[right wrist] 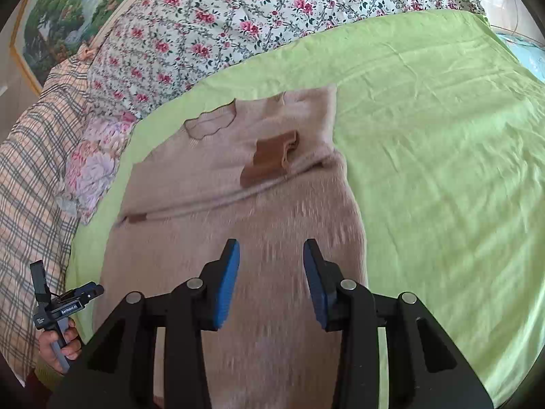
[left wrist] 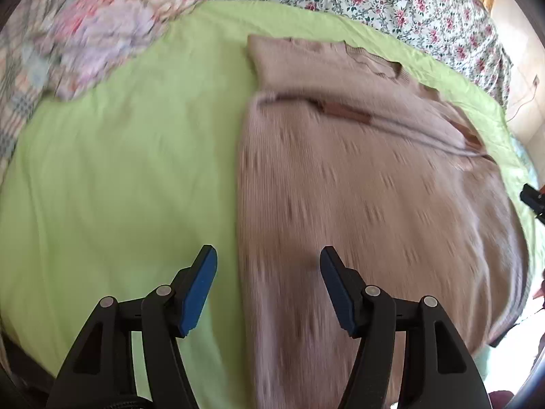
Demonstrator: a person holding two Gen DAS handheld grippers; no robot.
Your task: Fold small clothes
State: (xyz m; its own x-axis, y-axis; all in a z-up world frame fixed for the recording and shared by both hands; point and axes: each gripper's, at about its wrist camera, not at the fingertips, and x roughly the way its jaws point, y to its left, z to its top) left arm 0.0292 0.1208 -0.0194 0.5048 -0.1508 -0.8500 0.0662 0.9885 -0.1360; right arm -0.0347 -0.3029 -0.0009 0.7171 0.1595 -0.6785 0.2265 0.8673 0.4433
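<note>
Just one sweater (left wrist: 357, 187), two claws (left wrist: 269, 272) (right wrist: 271, 266) apart.

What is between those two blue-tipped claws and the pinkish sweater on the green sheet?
Nothing visible. The left gripper and right gripper both stand open with only air between them and the sweater, which lies flat on the green sheet.
</note>
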